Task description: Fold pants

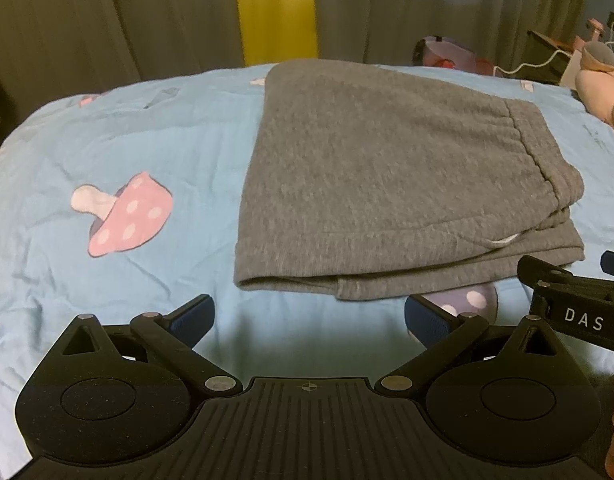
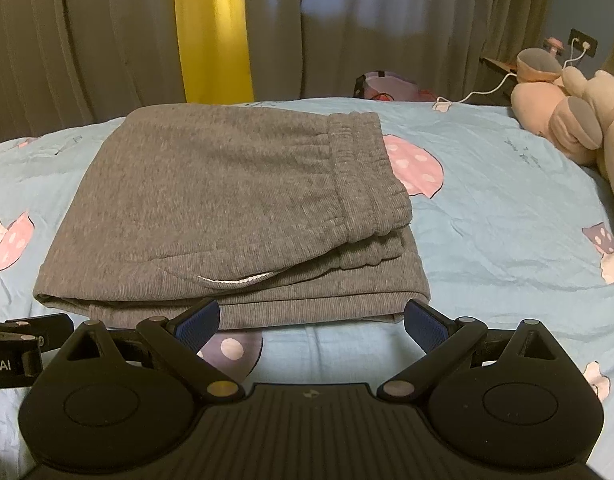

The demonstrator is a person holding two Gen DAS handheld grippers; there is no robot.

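Bedspread [image 1: 155, 128]; both claws wide, empty.

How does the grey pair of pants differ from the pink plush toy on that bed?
The grey pants lie flat, folded into a neat stack in the middle of the bed; the pink plush toy is bulky and rounded, slumped at the far right edge. The pants are plain grey, the toy pink with grey patches. Both rest on the blue mushroom-print sheet.

Folded grey pants [image 1: 391, 184] lie beyond the empty, spread left gripper [image 1: 309, 320].
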